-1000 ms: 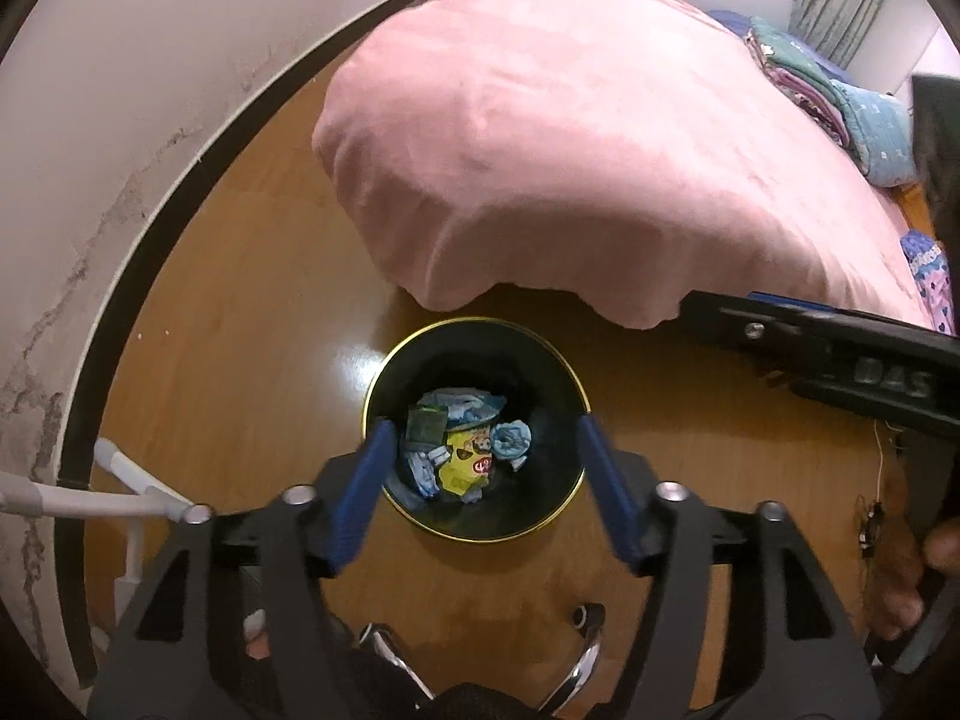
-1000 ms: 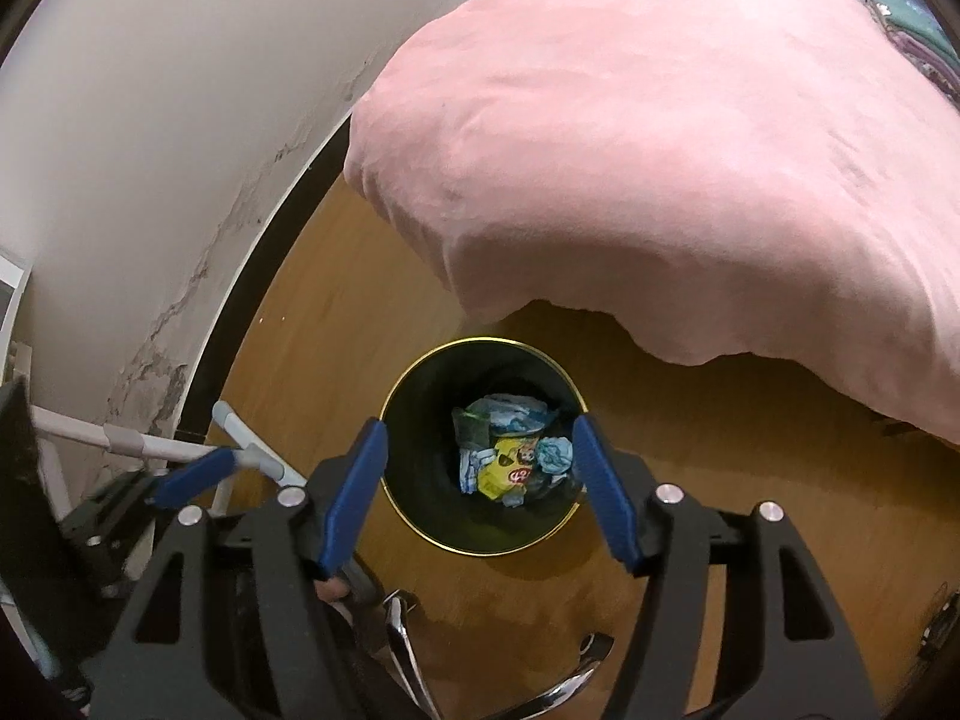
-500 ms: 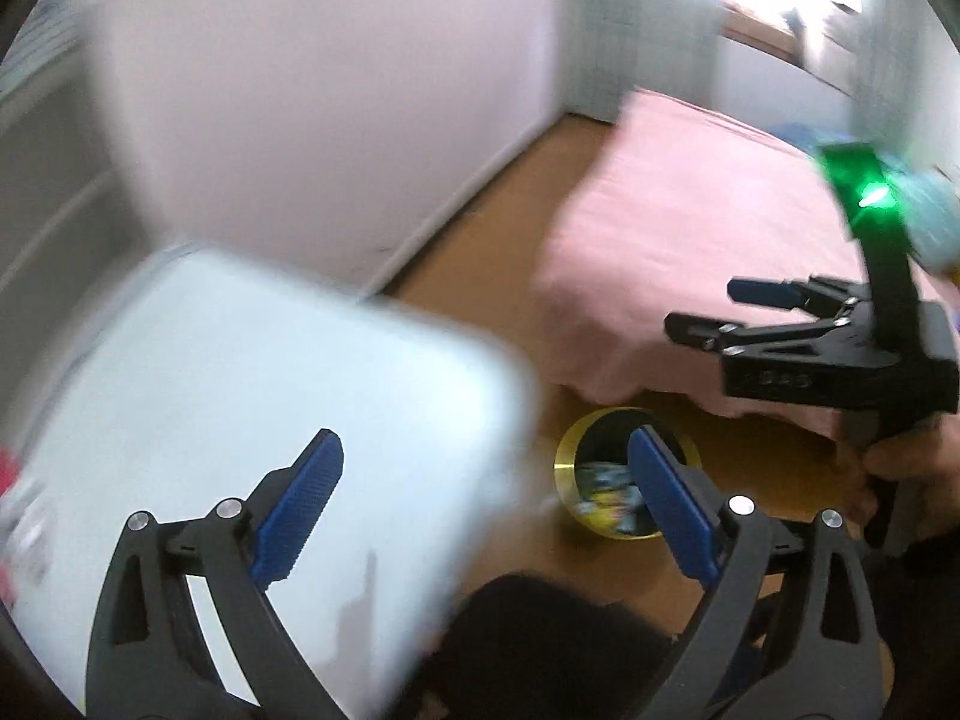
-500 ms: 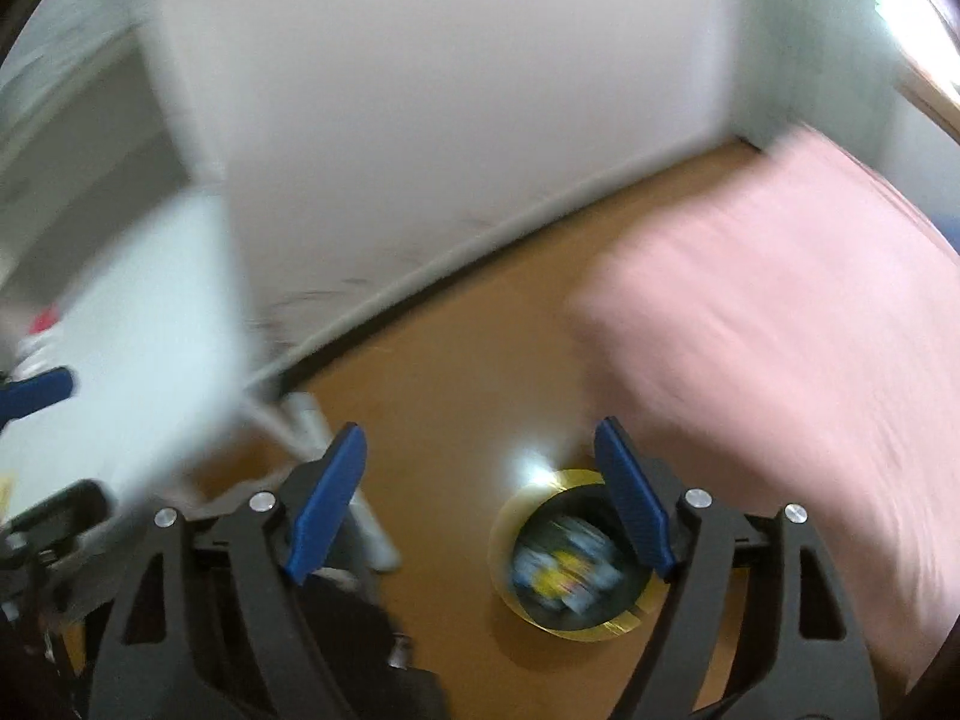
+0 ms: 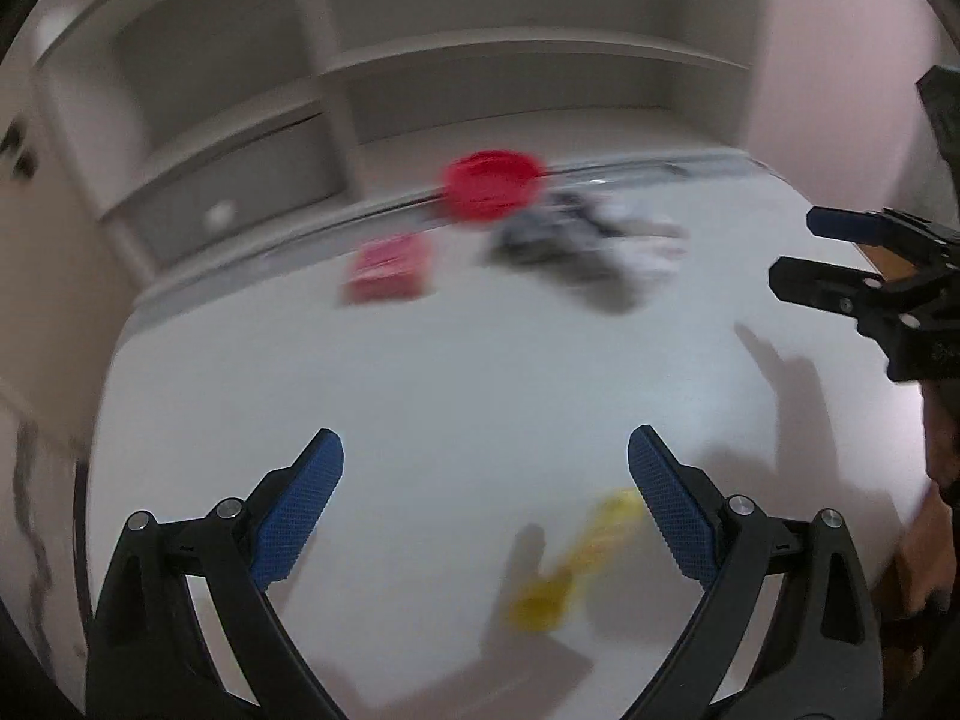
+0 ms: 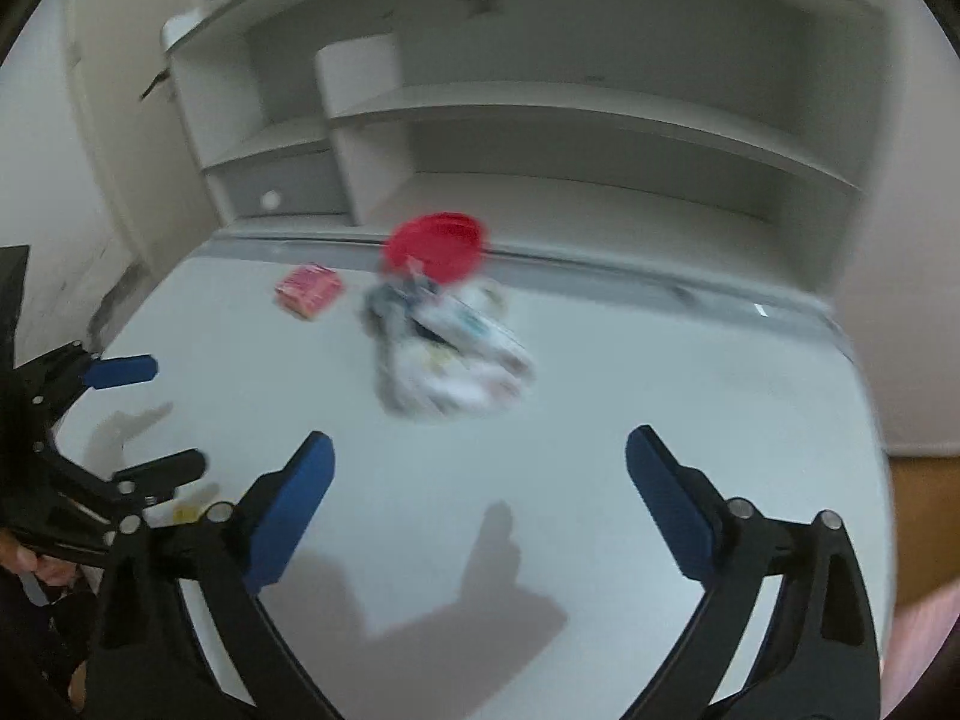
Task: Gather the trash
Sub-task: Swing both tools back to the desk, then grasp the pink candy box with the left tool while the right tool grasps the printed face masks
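Observation:
Both views are blurred by motion. Trash lies on a white desk (image 5: 456,384): a crumpled white and grey wrapper pile (image 6: 450,354), also in the left wrist view (image 5: 582,252), a small red packet (image 5: 390,270) (image 6: 309,291), and a yellow wrapper (image 5: 576,558) close to my left gripper. My left gripper (image 5: 486,510) is open and empty above the desk's near part. My right gripper (image 6: 477,504) is open and empty, with the wrapper pile ahead of it. Each gripper shows at the edge of the other's view: the right (image 5: 840,258) and the left (image 6: 129,420).
A red round lid or dish (image 5: 492,183) (image 6: 435,246) sits at the desk's back edge. White shelving (image 6: 540,120) with a drawer knob (image 6: 270,199) rises behind the desk. Wooden floor (image 6: 924,516) shows past the desk's right edge.
Both grippers have swung up and away from the black bin on the floor by the pink bed to face the white desk with its trash. Both stayed open.

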A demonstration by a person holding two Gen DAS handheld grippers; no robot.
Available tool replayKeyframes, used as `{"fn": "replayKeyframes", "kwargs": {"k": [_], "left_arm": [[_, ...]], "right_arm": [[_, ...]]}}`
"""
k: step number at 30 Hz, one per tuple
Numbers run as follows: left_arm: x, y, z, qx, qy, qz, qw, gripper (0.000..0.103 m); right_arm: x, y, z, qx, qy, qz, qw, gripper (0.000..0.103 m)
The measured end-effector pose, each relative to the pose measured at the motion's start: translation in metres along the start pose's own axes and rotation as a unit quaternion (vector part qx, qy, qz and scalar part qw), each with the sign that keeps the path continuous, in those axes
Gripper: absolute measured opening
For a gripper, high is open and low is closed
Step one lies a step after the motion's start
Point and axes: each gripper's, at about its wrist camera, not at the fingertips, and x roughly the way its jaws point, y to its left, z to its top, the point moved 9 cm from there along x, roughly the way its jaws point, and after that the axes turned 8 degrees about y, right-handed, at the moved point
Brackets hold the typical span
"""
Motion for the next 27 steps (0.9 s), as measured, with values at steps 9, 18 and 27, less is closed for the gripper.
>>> {"fn": "replayKeyframes", "kwargs": {"k": [9,18,27], "left_arm": [[0.035,0.050,0.025,-0.010,0.014,0.008,0.9998,0.093],[0.091,0.049,0.090,0.009,0.017,-0.005,0.9998,0.093],[0.120,0.051,0.106,-0.003,0.030,0.011,0.9995,0.093]], "right_arm": [[0.086,0.016,0.037,-0.079,0.051,-0.023,0.995,0.095],[0.070,0.004,0.025,-0.055,0.057,0.007,0.997,0.028],[0.022,0.011,0.004,-0.043,0.036,0.036,0.998,0.027]]}}
